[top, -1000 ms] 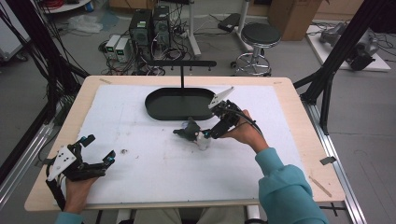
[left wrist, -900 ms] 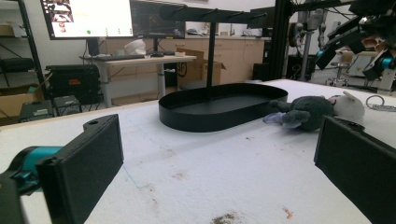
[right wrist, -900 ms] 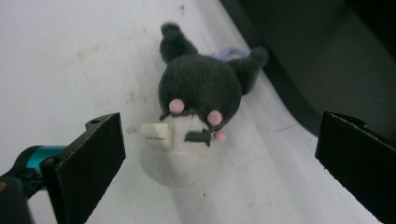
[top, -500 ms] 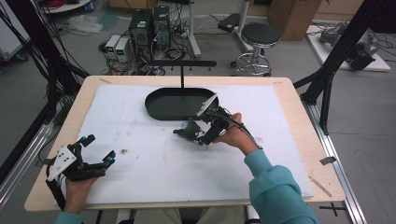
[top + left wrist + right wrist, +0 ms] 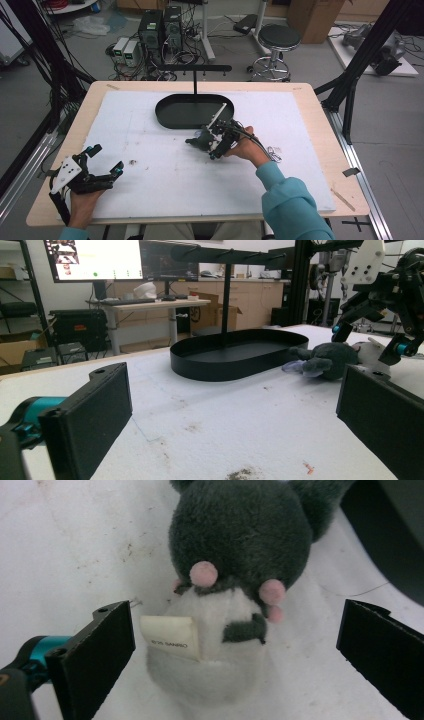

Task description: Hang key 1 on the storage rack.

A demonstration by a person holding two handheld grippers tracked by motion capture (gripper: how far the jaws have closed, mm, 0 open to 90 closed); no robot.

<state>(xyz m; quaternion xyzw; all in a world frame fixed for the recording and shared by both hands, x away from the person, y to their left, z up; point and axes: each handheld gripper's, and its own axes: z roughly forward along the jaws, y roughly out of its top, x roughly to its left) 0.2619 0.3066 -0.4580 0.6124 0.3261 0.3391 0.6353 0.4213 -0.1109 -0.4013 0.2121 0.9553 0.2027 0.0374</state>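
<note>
A small plush toy with a dark grey head, white body, pink paws and a cloth tag lies on the white table cover, just in front of the black oval tray. My right gripper hovers right over the plush toy, open, jaws standing either side of its white body without touching it. My left gripper rests open at the table's near left corner, nothing between its jaws; its view shows the plush toy and the right gripper far off.
The oval tray carries an upright post with a crossbar of hooks. A small tangle of thin wire lies right of the right hand. Dirt specks mark the cover. Floor clutter and a stool sit beyond the table.
My right gripper has moved left and down towards the plush toy, ending directly over it. The left gripper has stayed put.
</note>
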